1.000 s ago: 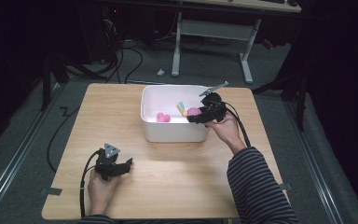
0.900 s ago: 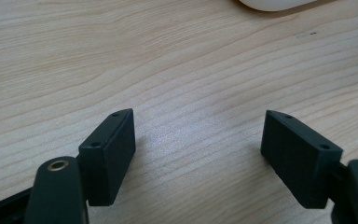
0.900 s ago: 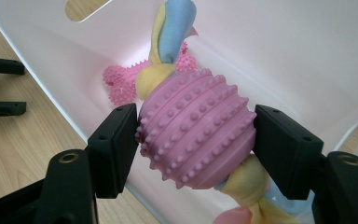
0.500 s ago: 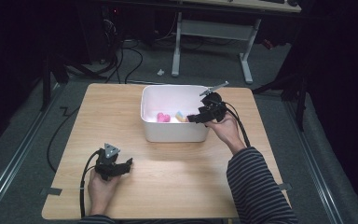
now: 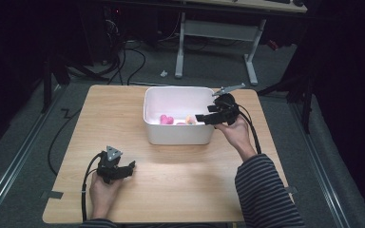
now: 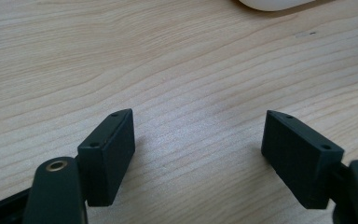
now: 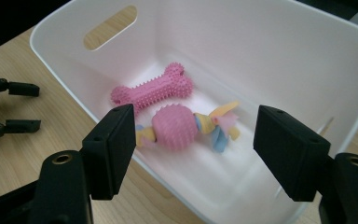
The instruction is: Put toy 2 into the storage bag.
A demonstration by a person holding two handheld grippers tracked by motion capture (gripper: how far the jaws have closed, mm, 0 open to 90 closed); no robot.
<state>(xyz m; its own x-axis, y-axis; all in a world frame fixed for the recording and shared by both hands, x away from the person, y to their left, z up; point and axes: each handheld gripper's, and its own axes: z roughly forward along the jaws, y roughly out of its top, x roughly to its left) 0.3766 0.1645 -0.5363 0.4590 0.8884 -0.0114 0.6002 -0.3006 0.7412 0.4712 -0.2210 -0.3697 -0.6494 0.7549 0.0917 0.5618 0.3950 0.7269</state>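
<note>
- White bin [image 5: 176, 133] sits on the wooden table [image 5: 180, 190], toward its far side; used as landmark below.
- Right gripper [image 5: 201, 117] hovers at the bin's right rim, jaws pointing across the bin's inside.
- Right gripper view: its jaws stand apart with nothing between the pads; they have just been opening. Gripper [image 7: 193, 140] is above the bin's near wall.
- Pink spiked bone toy [image 7: 151, 87] lies on the bin floor, toward the wall with the handle slot [image 7: 110, 27].
- Pink ball toy with pastel fabric ends [image 7: 186, 127] lies on the bin floor, just beside the bone, on the side nearer the right gripper. Ball part looks to touch or nearly touch the bone; cannot tell which.
- High view: both toys show as pink and yellow blobs inside the bin [image 5: 164, 119], [image 5: 188, 118].
- Left gripper [image 5: 129, 167] rests low at the table, well apart from the bin, toward the near left corner, held by the left hand [image 5: 103, 190].
- Left gripper view: jaws wide, bare table wood between them, gripper [image 6: 198, 144] holds nothing; bin's edge shows at the top of that view [image 6: 272, 3].
- Striped sleeve [image 5: 261, 190] on the right arm, near the bin's right side.
</note>
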